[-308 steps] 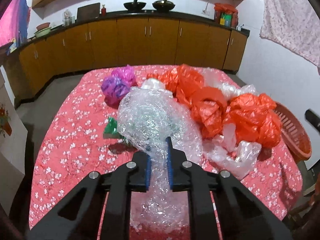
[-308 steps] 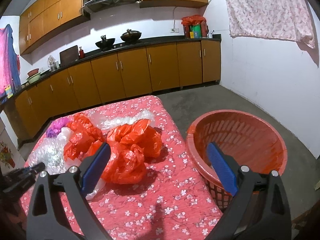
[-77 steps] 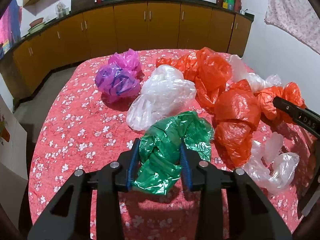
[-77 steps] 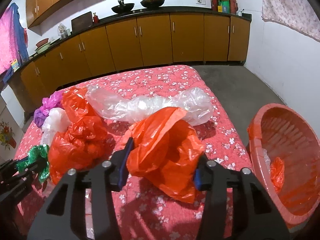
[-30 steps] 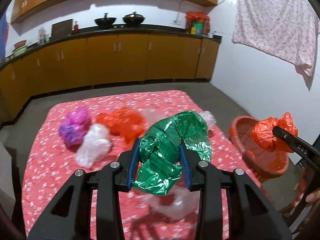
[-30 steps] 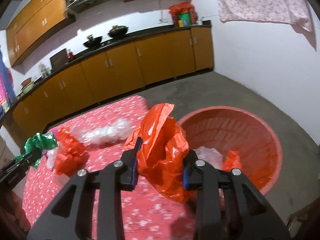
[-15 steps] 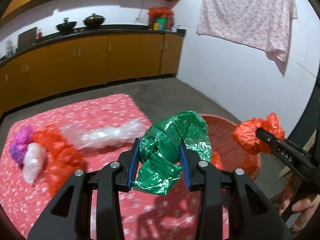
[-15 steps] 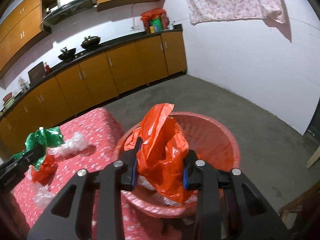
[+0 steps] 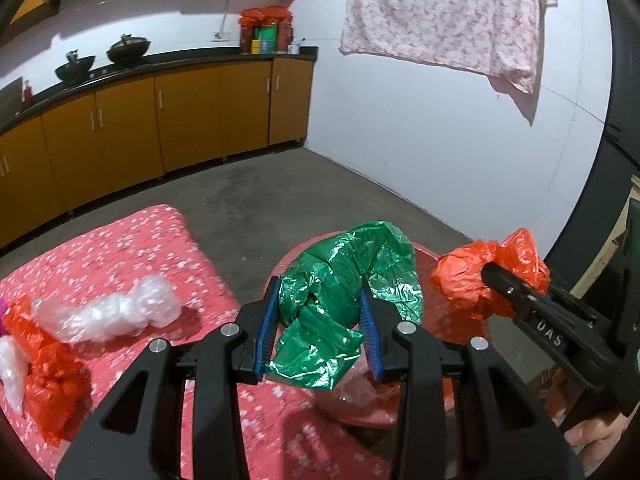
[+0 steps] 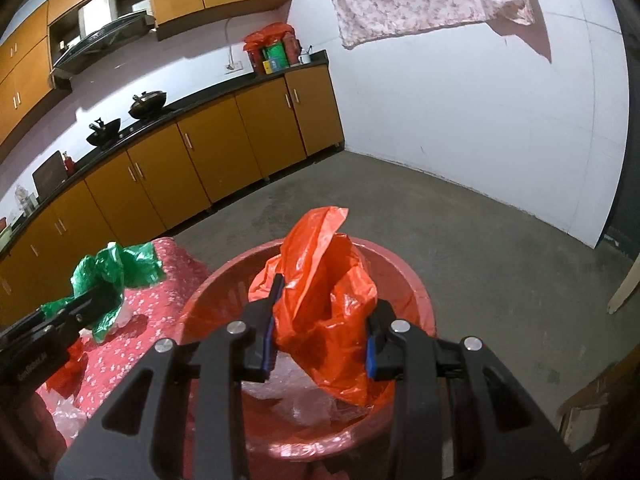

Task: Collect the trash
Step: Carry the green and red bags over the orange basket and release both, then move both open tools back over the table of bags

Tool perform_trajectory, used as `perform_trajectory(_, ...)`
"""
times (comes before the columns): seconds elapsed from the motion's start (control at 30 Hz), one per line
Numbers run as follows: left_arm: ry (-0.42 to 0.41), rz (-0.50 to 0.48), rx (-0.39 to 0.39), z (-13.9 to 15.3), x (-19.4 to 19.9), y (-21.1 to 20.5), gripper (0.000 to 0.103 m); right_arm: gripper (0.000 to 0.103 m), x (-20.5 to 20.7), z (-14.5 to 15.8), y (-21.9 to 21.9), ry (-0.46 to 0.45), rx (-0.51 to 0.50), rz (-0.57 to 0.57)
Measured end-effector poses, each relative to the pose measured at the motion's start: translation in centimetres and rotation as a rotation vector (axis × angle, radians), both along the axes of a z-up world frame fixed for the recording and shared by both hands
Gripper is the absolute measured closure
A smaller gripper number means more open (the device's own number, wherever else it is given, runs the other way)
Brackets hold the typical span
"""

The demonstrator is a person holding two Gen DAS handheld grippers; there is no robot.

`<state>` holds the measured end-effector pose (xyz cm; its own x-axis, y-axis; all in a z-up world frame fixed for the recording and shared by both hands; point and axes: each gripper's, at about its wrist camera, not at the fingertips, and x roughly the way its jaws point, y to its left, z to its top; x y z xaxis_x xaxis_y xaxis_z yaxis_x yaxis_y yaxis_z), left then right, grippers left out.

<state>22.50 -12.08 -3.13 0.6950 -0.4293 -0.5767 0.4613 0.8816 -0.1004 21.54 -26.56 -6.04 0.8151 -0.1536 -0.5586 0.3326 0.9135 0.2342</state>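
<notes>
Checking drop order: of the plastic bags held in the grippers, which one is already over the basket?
The orange plastic bag in the right gripper hangs over the red basket; the green plastic bag is above the table edge.

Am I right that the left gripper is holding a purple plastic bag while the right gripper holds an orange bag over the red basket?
Not quite: the bag in the left gripper is a green plastic bag, not purple, as the left wrist view shows. The rest holds: the right gripper holds the orange bag over the red basket.
</notes>
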Motion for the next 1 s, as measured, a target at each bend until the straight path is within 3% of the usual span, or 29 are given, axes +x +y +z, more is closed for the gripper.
perform_trajectory(0.4,0.03,-0.053,0.015,-1.2,1.3,-2.7,0.066,0.07,1.4,-1.2,-1.0,0.0,0.025,-0.016)
perform_trajectory(0.5,0.037,-0.054,0.015,-1.5,1.6,-3.3,0.062,0.064,1.2,-1.3,-0.8,-0.015,0.027,-0.011)
perform_trajectory(0.63,0.045,-0.035,0.013,-1.8,2.0,-3.3,0.045,0.051,1.0,-1.4,-0.8,-0.032,0.022,-0.01)
perform_trajectory(0.77,0.059,0.0,0.009,-1.9,2.4,-2.3,0.045,0.047,0.6,-1.7,-1.1,-0.028,0.018,-0.028)
perform_trajectory(1.0,0.032,0.078,0.012,-1.2,1.7,0.5,0.034,0.009,-0.7,-1.0,-0.3,-0.054,-0.054,-0.075)
